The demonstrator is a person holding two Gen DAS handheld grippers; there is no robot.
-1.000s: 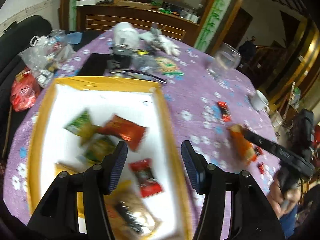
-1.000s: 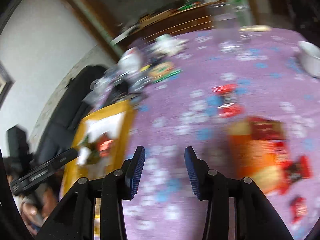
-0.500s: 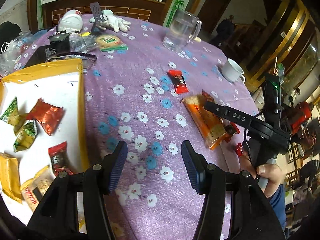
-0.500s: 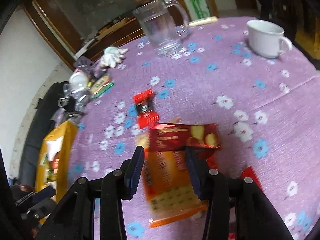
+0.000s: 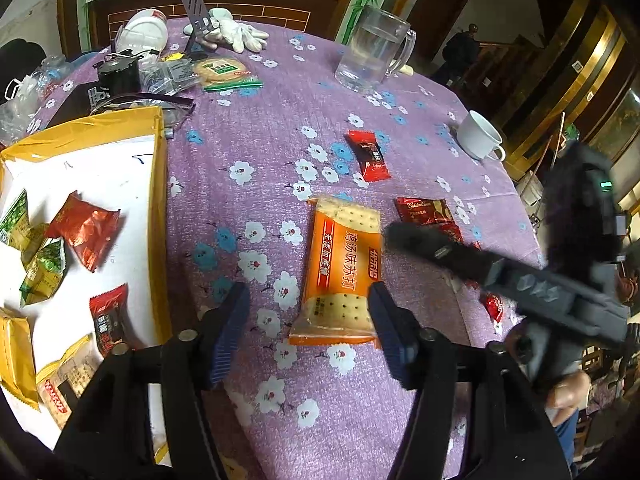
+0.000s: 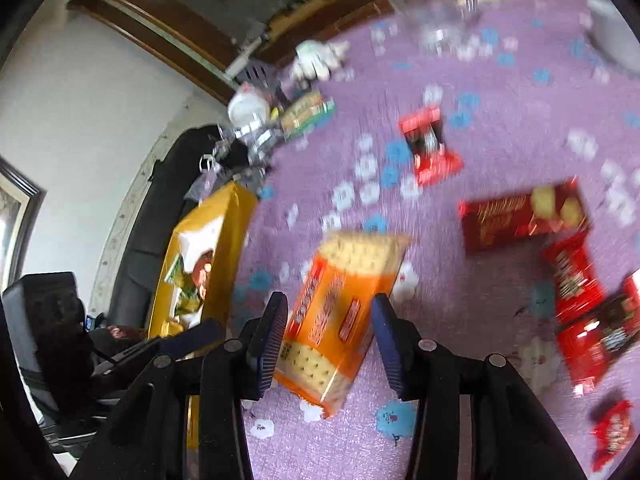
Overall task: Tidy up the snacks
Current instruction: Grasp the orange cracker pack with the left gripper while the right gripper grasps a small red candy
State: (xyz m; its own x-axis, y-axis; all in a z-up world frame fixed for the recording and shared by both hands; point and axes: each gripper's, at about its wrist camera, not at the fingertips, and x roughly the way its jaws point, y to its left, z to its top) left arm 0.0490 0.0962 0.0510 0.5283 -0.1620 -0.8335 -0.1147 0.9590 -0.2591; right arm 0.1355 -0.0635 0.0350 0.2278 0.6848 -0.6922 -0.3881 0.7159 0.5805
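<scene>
An orange cracker pack point(image 5: 342, 268) lies flat on the purple flowered tablecloth point(image 5: 280, 128). My left gripper point(image 5: 306, 330) is open and empty, just in front of the pack's near end. My right gripper point(image 6: 328, 334) is open, with the same pack point(image 6: 340, 312) between its fingers. Its black finger point(image 5: 440, 250) reaches in from the right in the left wrist view. A yellow-rimmed white tray point(image 5: 158, 208) at the left holds several small snack packs. Red snack packs point(image 5: 368, 156) lie loose beyond and right of the cracker pack.
A glass mug point(image 5: 374, 56) and a white cup point(image 5: 478, 136) stand at the far right. White gloves point(image 5: 236, 34), a cookie pack point(image 5: 222, 72), a black device point(image 5: 118, 74) and plastic bags crowd the far left. More red packs point(image 6: 576, 280) lie right of the right gripper.
My left gripper has swung right from over the tray to the cracker pack. My right gripper has moved in so the pack sits between its open fingers.
</scene>
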